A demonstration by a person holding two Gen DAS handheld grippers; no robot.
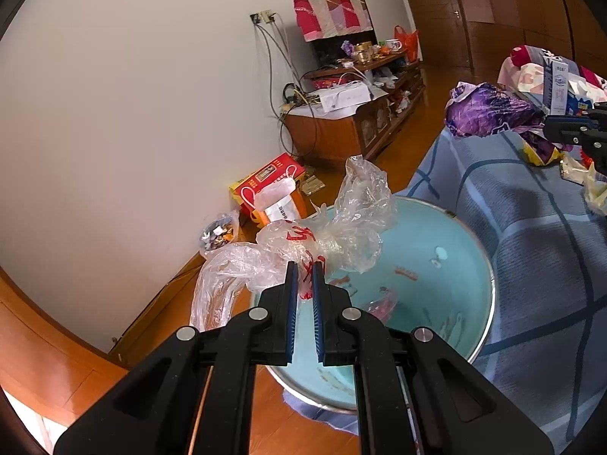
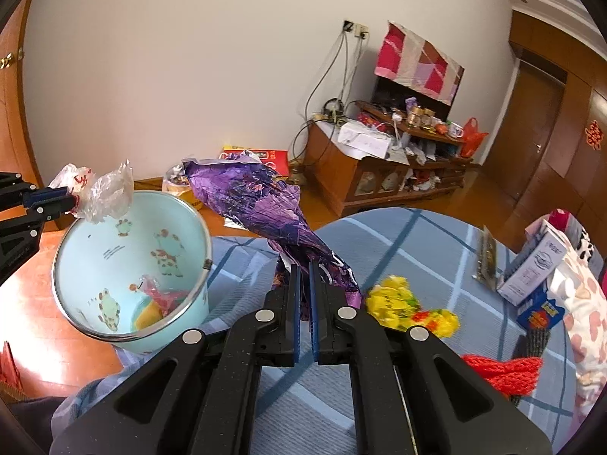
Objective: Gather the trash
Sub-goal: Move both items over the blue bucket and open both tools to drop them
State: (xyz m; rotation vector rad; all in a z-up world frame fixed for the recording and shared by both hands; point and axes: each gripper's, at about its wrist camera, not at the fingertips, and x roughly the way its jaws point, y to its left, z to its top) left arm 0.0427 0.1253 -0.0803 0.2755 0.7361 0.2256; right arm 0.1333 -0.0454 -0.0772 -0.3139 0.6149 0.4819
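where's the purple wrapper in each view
Left wrist: purple wrapper at upper right, over the blue blanket, held by the right gripper at the edge.
Right wrist: centre, rising from the right gripper, shut on it.
Shared landmark: the bucket, below the left gripper's clear bag.

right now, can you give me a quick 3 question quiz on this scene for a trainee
1. True or false: the left gripper is shut on a clear plastic bag above the pale blue bucket.
2. What does the right gripper hold?
A. a yellow wrapper
B. a purple foil wrapper
C. a red knit piece
3. Fill in: the yellow wrapper lies on the blue checked ____.

Key
1. True.
2. B: it is clamped on the purple foil wrapper; the red knit piece lies loose.
3. Cloth; the bucket already holds some trash.
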